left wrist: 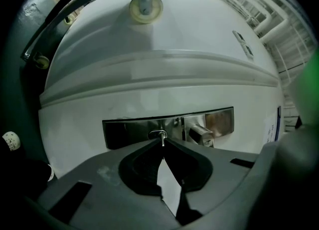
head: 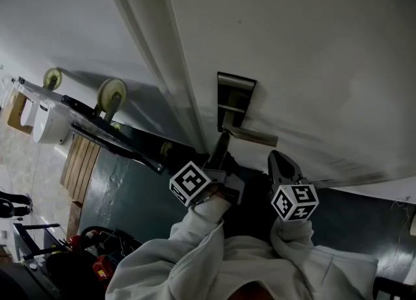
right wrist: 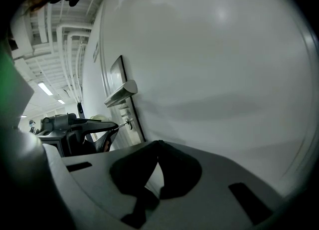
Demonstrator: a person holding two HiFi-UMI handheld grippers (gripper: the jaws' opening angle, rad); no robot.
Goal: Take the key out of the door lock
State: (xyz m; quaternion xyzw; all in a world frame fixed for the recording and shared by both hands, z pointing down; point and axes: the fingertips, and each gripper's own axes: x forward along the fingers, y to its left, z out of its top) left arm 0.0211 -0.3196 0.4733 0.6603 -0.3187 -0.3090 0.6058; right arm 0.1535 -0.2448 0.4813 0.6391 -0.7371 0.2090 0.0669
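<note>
- The key [left wrist: 160, 136] sits in the metal lock plate [left wrist: 124, 130] on the white door [left wrist: 149, 74], just beside the handle [left wrist: 202, 134].
- Its long axis stands straight out from the door face, with the outer end pointing back at the left gripper [left wrist: 162, 143].
- The left gripper's jaws are pinched together on that outer end.
- The right gripper [right wrist: 158, 144] has its jaws closed on nothing and hangs near the door, apart from the lock.

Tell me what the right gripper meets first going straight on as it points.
Most likely the bare white door panel, beside the metal lock plate; nothing stands between it and the right gripper, though depth is unclear.
</note>
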